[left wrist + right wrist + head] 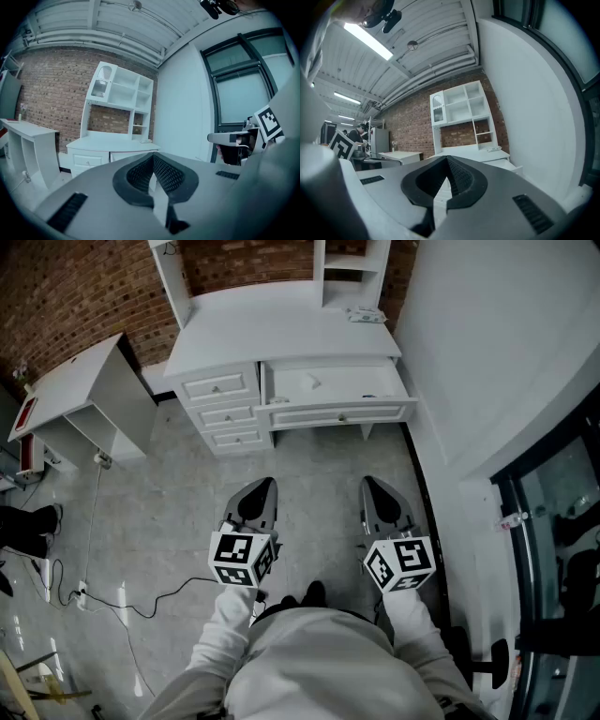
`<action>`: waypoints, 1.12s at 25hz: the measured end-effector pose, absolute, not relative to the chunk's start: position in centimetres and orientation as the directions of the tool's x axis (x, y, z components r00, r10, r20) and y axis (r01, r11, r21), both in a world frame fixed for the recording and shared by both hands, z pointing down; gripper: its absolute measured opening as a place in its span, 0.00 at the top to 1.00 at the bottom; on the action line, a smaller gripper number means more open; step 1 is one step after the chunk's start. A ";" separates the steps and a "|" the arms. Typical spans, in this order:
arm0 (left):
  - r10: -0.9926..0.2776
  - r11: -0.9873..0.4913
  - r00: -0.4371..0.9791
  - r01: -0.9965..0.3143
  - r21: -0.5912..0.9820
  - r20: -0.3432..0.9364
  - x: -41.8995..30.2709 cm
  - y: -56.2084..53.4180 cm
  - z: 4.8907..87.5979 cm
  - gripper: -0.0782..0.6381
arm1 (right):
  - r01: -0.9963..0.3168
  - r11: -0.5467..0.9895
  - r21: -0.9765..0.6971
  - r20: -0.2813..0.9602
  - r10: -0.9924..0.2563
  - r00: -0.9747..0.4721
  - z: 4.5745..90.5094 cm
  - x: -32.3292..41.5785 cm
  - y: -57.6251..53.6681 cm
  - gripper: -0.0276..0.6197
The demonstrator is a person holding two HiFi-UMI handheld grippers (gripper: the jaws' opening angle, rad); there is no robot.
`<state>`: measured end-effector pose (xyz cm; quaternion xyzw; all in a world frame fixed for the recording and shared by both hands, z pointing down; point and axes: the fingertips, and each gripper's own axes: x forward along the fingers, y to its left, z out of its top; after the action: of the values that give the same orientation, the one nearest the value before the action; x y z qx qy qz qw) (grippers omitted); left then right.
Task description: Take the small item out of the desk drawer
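Note:
In the head view a white desk (pixel 281 320) stands against the brick wall, and its wide right drawer (pixel 339 414) is pulled open. A faint small pale thing (pixel 314 382) lies on the drawer's floor; I cannot tell what it is. Another small item (pixel 364 315) rests on the desktop's right rear corner. My left gripper (pixel 265 483) and right gripper (pixel 368 481) hover side by side over the floor, well short of the desk, both shut and empty. The desk shows ahead in the left gripper view (pixel 110 143) and the right gripper view (pixel 487 154).
A white side table (pixel 80 395) stands at the left. A power cable (pixel 122 601) trails over the tiled floor. A white wall (pixel 487 352) runs close along the right. Three small drawers (pixel 225 413) stack at the desk's left. A hutch (pixel 119 93) tops the desk.

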<state>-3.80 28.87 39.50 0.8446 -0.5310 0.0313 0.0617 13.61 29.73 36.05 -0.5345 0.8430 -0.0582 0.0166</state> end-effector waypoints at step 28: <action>-0.896 -0.418 0.421 -0.907 0.049 0.140 -1.3 25.5 39.7 0.87 | -0.896 0.421 -0.142 0.012 -0.904 -0.427 36.2 16.4 27.1 0.91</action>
<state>-1.30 25.51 39.73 0.8409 -0.5361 0.0459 0.0585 16.42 27.12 36.15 -0.5345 0.8422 -0.0633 0.0329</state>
